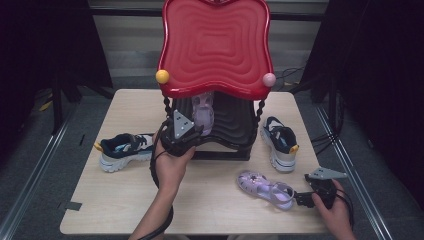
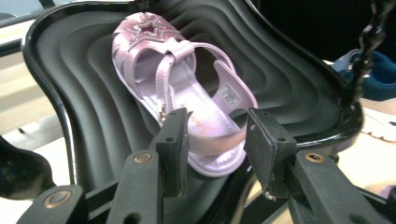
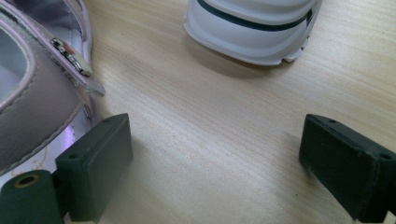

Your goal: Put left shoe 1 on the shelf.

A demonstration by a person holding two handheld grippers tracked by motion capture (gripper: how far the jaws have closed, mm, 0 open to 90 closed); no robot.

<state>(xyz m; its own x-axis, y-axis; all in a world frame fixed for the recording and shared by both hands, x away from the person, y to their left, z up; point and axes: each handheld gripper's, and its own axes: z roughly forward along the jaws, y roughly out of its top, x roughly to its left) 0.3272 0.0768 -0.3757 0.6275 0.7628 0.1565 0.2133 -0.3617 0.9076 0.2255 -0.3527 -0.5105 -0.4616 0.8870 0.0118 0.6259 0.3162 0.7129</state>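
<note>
A lilac sandal (image 1: pixel 203 112) lies toe-away on the black lower tray (image 1: pixel 232 125) of a two-tier stand. My left gripper (image 1: pixel 186 134) reaches in from the front. In the left gripper view its jaws (image 2: pixel 217 140) stand on either side of the sandal's (image 2: pixel 187 79) heel, pads against it, and the sole rests on the ribbed tray (image 2: pixel 289 70). A second lilac sandal (image 1: pixel 265 187) lies on the table at the front right. My right gripper (image 1: pixel 300 199) is open just behind its heel; the sandal (image 3: pixel 32 107) sits beside the left jaw of that gripper (image 3: pixel 215 140), with bare wood between the pads.
The stand's red wavy top tier (image 1: pixel 215 45) overhangs the black tray on twisted posts. A navy-and-white sneaker (image 1: pixel 125 150) lies left of the stand and its mate (image 1: pixel 280 142) right of it, close ahead of my right gripper (image 3: pixel 252 32). Dark curtains flank the wooden table (image 1: pixel 215 210).
</note>
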